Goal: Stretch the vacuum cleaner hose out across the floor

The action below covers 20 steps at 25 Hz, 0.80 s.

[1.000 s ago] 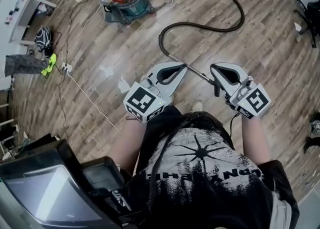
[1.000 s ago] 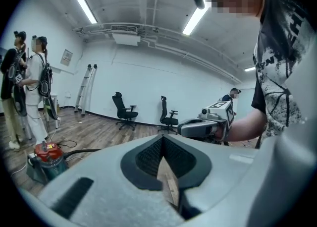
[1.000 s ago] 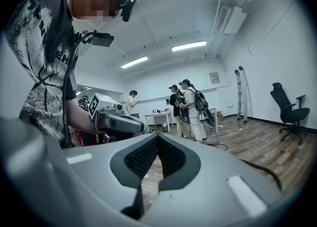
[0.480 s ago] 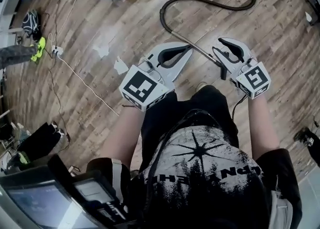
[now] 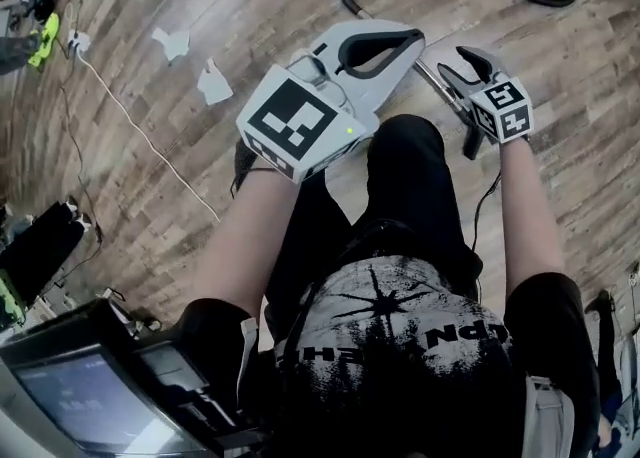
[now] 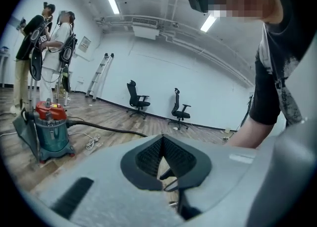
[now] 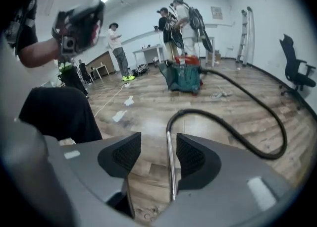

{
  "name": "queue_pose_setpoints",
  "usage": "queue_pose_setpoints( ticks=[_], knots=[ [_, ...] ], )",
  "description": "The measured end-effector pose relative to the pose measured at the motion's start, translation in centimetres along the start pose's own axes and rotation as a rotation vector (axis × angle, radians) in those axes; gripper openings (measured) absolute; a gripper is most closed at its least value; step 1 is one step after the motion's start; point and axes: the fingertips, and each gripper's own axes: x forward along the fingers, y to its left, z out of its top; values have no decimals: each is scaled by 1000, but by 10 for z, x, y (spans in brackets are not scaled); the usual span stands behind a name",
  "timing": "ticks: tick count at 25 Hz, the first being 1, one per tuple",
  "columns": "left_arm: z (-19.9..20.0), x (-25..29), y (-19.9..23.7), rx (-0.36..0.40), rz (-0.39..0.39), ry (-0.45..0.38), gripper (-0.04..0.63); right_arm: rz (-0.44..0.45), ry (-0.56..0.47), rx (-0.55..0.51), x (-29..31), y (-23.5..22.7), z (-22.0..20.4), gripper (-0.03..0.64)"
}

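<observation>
Both grippers sink; right gripper point(image 7: 158, 154) jaws, just opening wide, straddle the wand point(image 7: 171, 166), ready to grab; left gripper point(image 6: 162, 156) closed, empty; hose point(image 7: 237, 132) looped at 1 o'clock.

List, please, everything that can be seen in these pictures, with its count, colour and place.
vacuum cleaner: one, teal with a red top, on the floor ahead
hose: one, black, curving over the floor from cleaner to wand
wand: one, silver, running between the right gripper's jaws
paper scraps: two, white, floor at left
cable: one, white, floor at left
office chairs: two, black, by the far wall
ladder: one, grey, leaning on the far wall
people: several, standing near the cleaner
left gripper: grey, shut, nothing between its jaws
right gripper: grey, open, jaws have just been opening, wand between them unclamped
</observation>
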Motion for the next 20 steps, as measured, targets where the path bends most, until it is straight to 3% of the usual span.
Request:
queue_pose_setpoints(
  ticks=[4,9,11,14,17,20],
  knots=[
    [-80,21,33,27,14,0,2,15,163,72,125,-39,-139,227],
    [-169,32,39,22,93,21,2,5,310,55,241,-69,-281,229],
    [-179,25,32,-11,109,-5,2,13,380,41,259,-72,-310,225],
    [-191,15,36,-10,156,24,2,20,497,16,274,-73,-335,200],
    [-207,9,38,-15,189,77,2,-10,524,-2,278,-72,-342,192],
    [-212,2,43,-48,218,77,2,-44,510,-29,279,-71,-337,189]
  ],
)
